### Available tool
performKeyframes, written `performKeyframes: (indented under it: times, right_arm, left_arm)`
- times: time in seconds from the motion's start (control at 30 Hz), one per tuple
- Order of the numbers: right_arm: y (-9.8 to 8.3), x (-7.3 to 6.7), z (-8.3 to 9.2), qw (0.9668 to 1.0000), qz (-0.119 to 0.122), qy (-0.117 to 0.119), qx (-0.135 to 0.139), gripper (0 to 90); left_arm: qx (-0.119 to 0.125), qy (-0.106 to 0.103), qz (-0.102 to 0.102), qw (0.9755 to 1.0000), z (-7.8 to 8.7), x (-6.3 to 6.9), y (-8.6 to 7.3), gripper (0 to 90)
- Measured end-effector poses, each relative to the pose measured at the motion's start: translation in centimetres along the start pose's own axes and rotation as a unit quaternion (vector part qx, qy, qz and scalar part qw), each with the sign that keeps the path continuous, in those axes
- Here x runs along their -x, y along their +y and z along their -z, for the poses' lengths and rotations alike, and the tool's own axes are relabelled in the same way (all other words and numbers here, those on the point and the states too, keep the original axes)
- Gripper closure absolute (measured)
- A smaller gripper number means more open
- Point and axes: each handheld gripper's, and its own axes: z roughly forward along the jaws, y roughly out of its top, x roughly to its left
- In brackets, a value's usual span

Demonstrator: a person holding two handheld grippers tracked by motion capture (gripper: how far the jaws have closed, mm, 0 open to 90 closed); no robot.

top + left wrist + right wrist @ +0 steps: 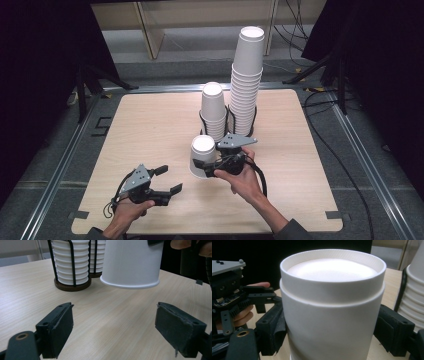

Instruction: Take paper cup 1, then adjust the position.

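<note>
A white paper cup [202, 151] is upside down, base up, with my right gripper [205, 167] shut on its sides. In the right gripper view the cup [332, 302] sits between both black pads [273, 330]. Seen from the left gripper view, the cup's rim [130, 284] hangs slightly above the wooden table [150, 125]. My left gripper [170, 179] rests low near the table's front left, open, jaws spread with nothing between them [113, 330]. It points toward the held cup.
Two stacks of white cups stand in black wire holders on round wooden bases behind the held cup: a short stack [213, 112] and a tall stack [246, 80], close together. Dark curtains flank the table, and cables lie on the floor at right.
</note>
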Motion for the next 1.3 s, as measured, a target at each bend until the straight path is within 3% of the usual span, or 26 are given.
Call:
performKeyframes:
  times: [0.2, 0.27, 0.4, 0.43, 0.47, 0.53, 1.03, 1.07, 1.2, 1.23, 1.3]
  right_arm:
    - [-0.1, -0.8, -0.6, 0.9997, -0.008, 0.024, -0.002, 19.9]
    - [-0.1, -1.3, -0.9, 0.9995, -0.01, 0.03, -0.006, 19.9]
    - [0.0, -2.1, -1.4, 0.9992, -0.009, 0.037, -0.011, 19.9]
    - [0.0, -2.0, -1.7, 0.9993, 0.006, 0.037, -0.002, 19.9]
    - [0.1, -2.3, -1.7, 0.9992, -0.004, 0.04, -0.008, 19.9]
    - [0.0, -2.4, -2.0, 0.9988, 0.001, 0.048, -0.004, 19.9]
    - [-0.2, -3.7, -3.2, 0.9983, 0.015, 0.056, -0.009, 20.0]
    - [-0.3, -3.8, -3.4, 0.9982, 0.014, 0.057, -0.005, 19.9]
    - [-0.3, -4.2, -3.8, 0.9979, -0.002, 0.064, 0.001, 20.0]
    - [-0.4, -4.3, -3.9, 0.9977, -0.006, 0.068, 0.001, 20.0]
    - [-0.5, -4.7, -4.2, 0.9971, -0.012, 0.075, 0.005, 20.0]
  left_arm:
    - [-0.012, -0.009, -0.009, 0.9998, 0.1, 0.2, -0.1, 14.7]
    - [0.001, -0.017, -0.006, 0.9998, -0.1, 0.2, -0.1, 14.7]
    - [-0.002, -0.017, -0.002, 0.9998, -0.1, 0.2, -0.1, 14.7]
    - [0.0, -0.019, -0.002, 0.9998, -0.1, 0.2, -0.1, 14.7]
    - [0.001, -0.019, -0.001, 0.9998, -0.1, 0.2, -0.1, 14.7]
    - [0.006, -0.021, -0.001, 0.9998, -0.1, 0.2, -0.1, 14.7]
    - [-0.008, -0.027, -0.023, 0.9993, -0.5, 0.7, -0.1, 12.2]
    - [-0.016, -0.023, -0.025, 0.9993, -0.4, 0.8, -0.1, 11.2]
    - [-0.006, -0.022, -0.019, 0.9996, -0.6, 0.7, -0.2, 4.7]
    - [-0.016, -0.018, -0.021, 0.9995, -0.4, 0.8, -0.1, 3.7]
    - [-0.004, -0.025, -0.019, 0.9995, -0.6, 0.7, -0.2, 2.3]
